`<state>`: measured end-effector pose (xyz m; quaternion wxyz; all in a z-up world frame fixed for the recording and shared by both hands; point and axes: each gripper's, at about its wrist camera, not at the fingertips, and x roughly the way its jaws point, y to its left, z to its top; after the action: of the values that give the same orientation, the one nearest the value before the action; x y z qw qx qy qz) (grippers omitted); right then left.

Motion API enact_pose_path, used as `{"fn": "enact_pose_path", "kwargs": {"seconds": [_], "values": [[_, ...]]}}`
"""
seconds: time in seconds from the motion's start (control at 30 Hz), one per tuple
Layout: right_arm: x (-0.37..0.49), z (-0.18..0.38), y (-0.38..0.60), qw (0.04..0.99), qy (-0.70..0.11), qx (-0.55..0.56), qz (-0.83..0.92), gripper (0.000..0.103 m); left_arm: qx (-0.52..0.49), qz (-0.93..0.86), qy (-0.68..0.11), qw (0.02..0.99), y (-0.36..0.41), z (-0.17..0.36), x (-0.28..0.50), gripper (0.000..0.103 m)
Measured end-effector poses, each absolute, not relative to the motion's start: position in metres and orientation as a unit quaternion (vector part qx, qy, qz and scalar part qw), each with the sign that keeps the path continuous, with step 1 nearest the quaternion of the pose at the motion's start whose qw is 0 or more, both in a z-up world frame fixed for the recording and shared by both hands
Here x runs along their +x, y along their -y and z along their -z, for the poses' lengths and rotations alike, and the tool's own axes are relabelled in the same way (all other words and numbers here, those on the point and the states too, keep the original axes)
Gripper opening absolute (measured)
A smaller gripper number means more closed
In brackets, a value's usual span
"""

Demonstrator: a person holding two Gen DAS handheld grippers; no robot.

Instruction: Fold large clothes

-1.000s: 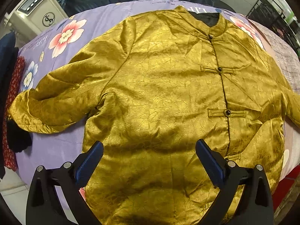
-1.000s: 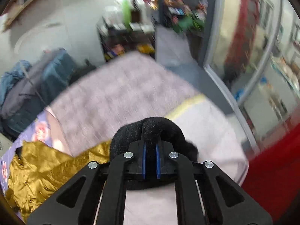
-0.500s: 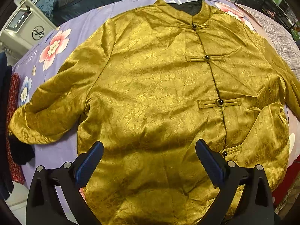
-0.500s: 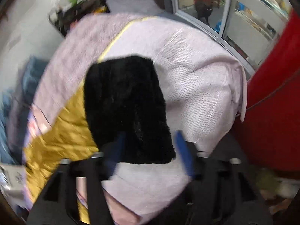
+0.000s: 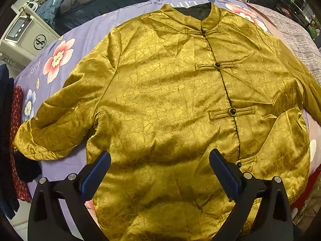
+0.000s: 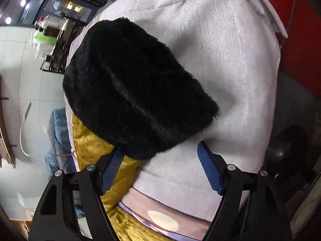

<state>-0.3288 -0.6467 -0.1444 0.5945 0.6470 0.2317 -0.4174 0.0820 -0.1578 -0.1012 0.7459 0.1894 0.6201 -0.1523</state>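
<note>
Since a second ago the right tongs (image 6: 160, 166) have let go of the black fur cuff (image 6: 136, 88) and stand wide, the cuff now lying on the pale blanket (image 6: 230, 60) at frame centre. The left tongs (image 5: 159, 172), wide and empty, hover over the gold jacket (image 5: 164, 100), spread flat across the floral bed sheet (image 5: 60, 56).

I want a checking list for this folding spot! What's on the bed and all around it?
Surface: purple flowered sheet; pale blanket at one end.
Job's things: gold jacket lying flat, buttoned; black fur cuff lying on the blanket.
Clutter: dark and red clothes at the sheet's edge.
Grippers: left hand-held gripper open above the hem; right hand-held gripper open beside the cuff.
Cables: nothing seen.
Surroundings: white machine, metal rack.
</note>
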Motion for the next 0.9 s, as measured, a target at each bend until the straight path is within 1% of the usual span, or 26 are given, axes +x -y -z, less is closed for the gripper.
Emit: {"fn": "enact_pose_path", "kwargs": {"seconds": [0.03, 0.13, 0.17, 0.2, 0.23, 0.3, 0.37, 0.4, 0.5, 0.7, 0.8, 0.9], "values": [[-0.326, 0.147, 0.649, 0.594, -0.227, 0.648, 0.420, 0.074, 0.188, 0.150, -0.622, 0.746, 0.156, 0.101, 0.082, 0.097], [-0.316, 0.147, 0.657, 0.600, -0.220, 0.645, 0.418, 0.064, 0.184, 0.144, -0.625, 0.745, 0.150, 0.102, 0.083, 0.097], [-0.314, 0.147, 0.659, 0.603, -0.222, 0.643, 0.417, 0.056, 0.182, 0.142, -0.626, 0.745, 0.149, 0.103, 0.082, 0.097], [-0.313, 0.147, 0.662, 0.605, -0.226, 0.641, 0.415, 0.051, 0.181, 0.141, -0.628, 0.744, 0.147, 0.104, 0.082, 0.097], [-0.311, 0.147, 0.665, 0.605, -0.233, 0.637, 0.417, 0.049, 0.179, 0.140, -0.630, 0.743, 0.146, 0.105, 0.081, 0.097], [-0.310, 0.143, 0.667, 0.607, -0.237, 0.631, 0.420, 0.033, 0.179, 0.138, -0.631, 0.742, 0.144, 0.106, 0.080, 0.097], [-0.308, 0.134, 0.670, 0.617, -0.236, 0.622, 0.422, 0.024, 0.177, 0.138, -0.633, 0.741, 0.142, 0.108, 0.078, 0.097], [-0.305, 0.129, 0.670, 0.623, -0.237, 0.614, 0.422, 0.022, 0.175, 0.137, -0.635, 0.740, 0.141, 0.109, 0.078, 0.097], [-0.289, 0.099, 0.672, 0.659, -0.256, 0.567, 0.423, 0.019, 0.172, 0.137, -0.638, 0.738, 0.139, 0.111, 0.077, 0.097], [-0.243, 0.028, 0.670, 0.735, -0.285, 0.472, 0.396, 0.019, 0.163, 0.142, -0.636, 0.741, 0.137, 0.109, 0.078, 0.097], [-0.196, -0.012, 0.662, 0.776, -0.325, 0.397, 0.367, 0.019, 0.157, 0.144, -0.636, 0.742, 0.134, 0.108, 0.079, 0.097], [-0.138, -0.037, 0.651, 0.806, -0.381, 0.312, 0.328, 0.019, 0.151, 0.144, -0.639, 0.741, 0.129, 0.109, 0.078, 0.097]]}}
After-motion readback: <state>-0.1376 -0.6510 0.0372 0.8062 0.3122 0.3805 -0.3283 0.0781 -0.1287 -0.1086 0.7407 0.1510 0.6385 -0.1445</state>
